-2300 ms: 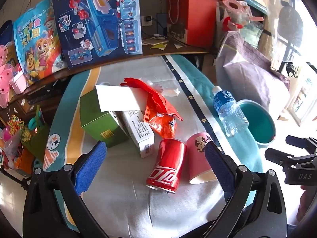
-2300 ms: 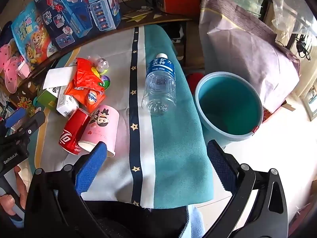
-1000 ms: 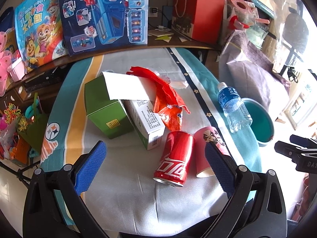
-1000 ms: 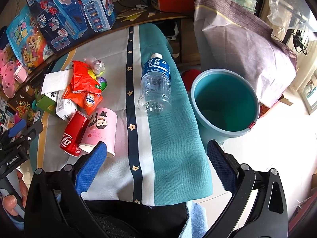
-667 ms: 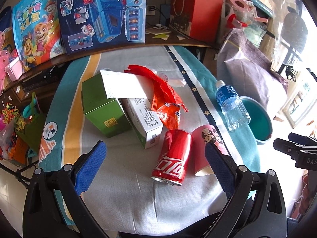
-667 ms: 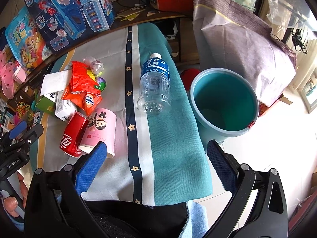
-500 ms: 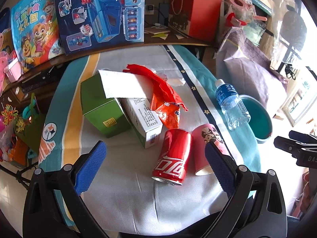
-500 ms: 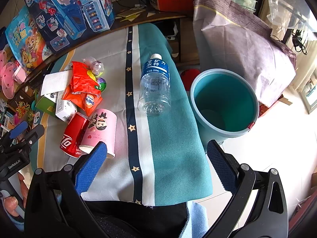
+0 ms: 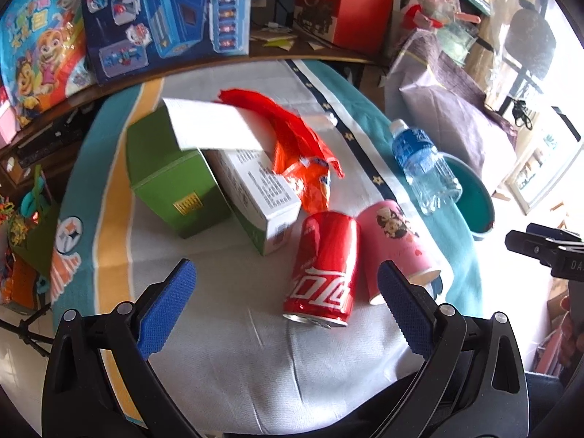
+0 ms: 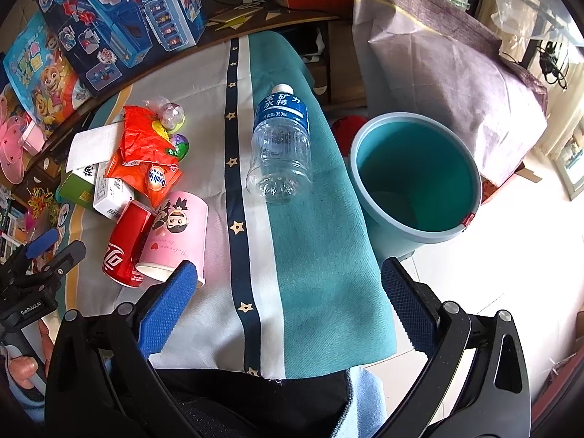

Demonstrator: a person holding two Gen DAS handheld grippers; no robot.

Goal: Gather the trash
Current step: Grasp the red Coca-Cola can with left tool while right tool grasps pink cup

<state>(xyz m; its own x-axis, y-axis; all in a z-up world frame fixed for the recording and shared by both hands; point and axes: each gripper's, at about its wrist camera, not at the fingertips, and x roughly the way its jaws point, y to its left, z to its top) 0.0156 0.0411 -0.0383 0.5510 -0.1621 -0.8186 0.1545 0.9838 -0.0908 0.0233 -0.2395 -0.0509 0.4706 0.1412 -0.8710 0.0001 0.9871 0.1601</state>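
Red can lies just ahead of left claw, claw wide, empty. Straddle can sideways, squeeze mid-body. Right claw wide too, bottle ahead.
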